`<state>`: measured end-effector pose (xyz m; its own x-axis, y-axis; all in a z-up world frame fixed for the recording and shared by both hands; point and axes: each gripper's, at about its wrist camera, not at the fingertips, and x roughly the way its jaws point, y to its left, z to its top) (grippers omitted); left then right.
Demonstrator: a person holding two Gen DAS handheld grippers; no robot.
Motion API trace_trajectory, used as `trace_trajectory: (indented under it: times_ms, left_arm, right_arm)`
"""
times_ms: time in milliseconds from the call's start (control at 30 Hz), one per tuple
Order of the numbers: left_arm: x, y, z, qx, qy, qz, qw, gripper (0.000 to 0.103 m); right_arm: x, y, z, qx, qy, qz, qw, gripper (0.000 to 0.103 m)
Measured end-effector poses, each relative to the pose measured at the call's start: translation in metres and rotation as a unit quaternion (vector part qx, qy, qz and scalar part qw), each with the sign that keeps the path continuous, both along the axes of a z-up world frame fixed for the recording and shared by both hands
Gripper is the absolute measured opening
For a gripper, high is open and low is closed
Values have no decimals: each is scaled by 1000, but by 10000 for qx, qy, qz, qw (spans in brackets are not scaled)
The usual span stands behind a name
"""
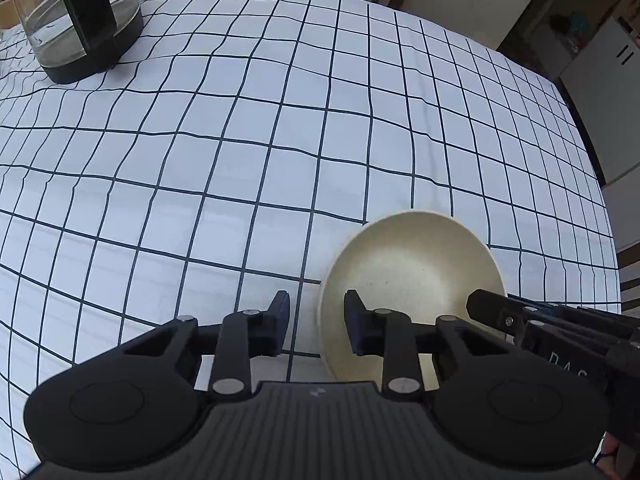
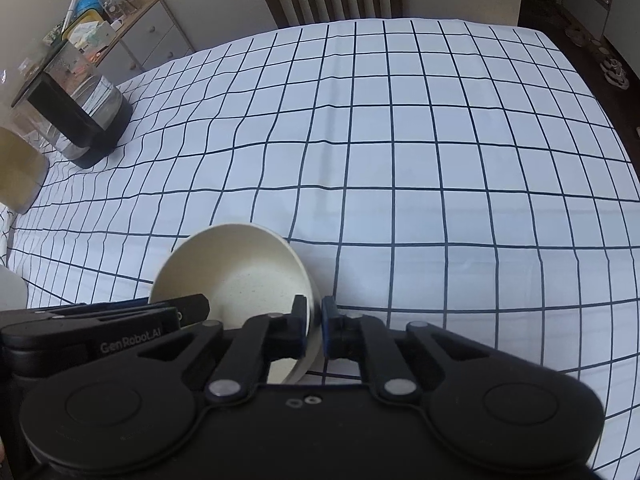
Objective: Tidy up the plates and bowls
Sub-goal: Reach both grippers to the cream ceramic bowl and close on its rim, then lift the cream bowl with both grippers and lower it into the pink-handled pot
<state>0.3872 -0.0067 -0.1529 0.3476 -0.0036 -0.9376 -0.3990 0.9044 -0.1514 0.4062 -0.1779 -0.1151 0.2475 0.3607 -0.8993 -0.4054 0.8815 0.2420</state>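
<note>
- Near the front edge of the bench, on the checked cloth, sits one cream bowl, upright or slightly tipped; both tools are at its rim.
- Right tool: jaws closed on the bowl's right wall, one pad inside, one outside, no gap visible. Firm pinch.
- Left tool: jaws straddle the bowl's left wall, one pad inside, the other outside with a visible gap to the rim. Not pressing from what shows; jaws partly closed.
- Step in hand, as I judge it: securing the bowl on two sides before lifting.
- Next move likely calls for the left tool to finish closing, then an even lift by both, keeping the bowl level.
- A second cream dish shows at the far left beside a glass kettle; possibly the stacking spot, cannot confirm.
- Risk: a one-sided pinch may tilt the bowl.
</note>
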Motion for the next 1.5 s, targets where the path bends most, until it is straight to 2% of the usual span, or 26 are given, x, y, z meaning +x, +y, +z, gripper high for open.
trace_trajectory:
  times_ms: [100,267,500,800,1067,1267,1500]
  left_arm:
    - [-1,-1,1,-16,14,-28,10000,11]
    - [-12,-8,10,101,-53,-160,9998,7]
    - [-36,-8,34,159,-162,-366,9991,7]
    - [-86,1,86,168,-308,-597,9976,7]
    - [-146,14,126,338,-414,-822,9952,7]
    - [-189,27,142,448,-380,-960,9937,7]
    - [-239,49,148,521,-338,-973,9933,7]
  right_arm:
    - [-2,1,0,22,-17,-5,10000,7]
    - [-10,4,4,-6,-123,16,9999,7]
    - [-30,6,19,-1,-200,-3,9998,6]
    - [-80,5,66,139,-352,-23,9993,7]
    - [-135,13,107,296,-537,32,9981,8]
    - [-178,27,124,379,-571,81,9976,8]
    - [-221,47,132,438,-551,211,9973,8]
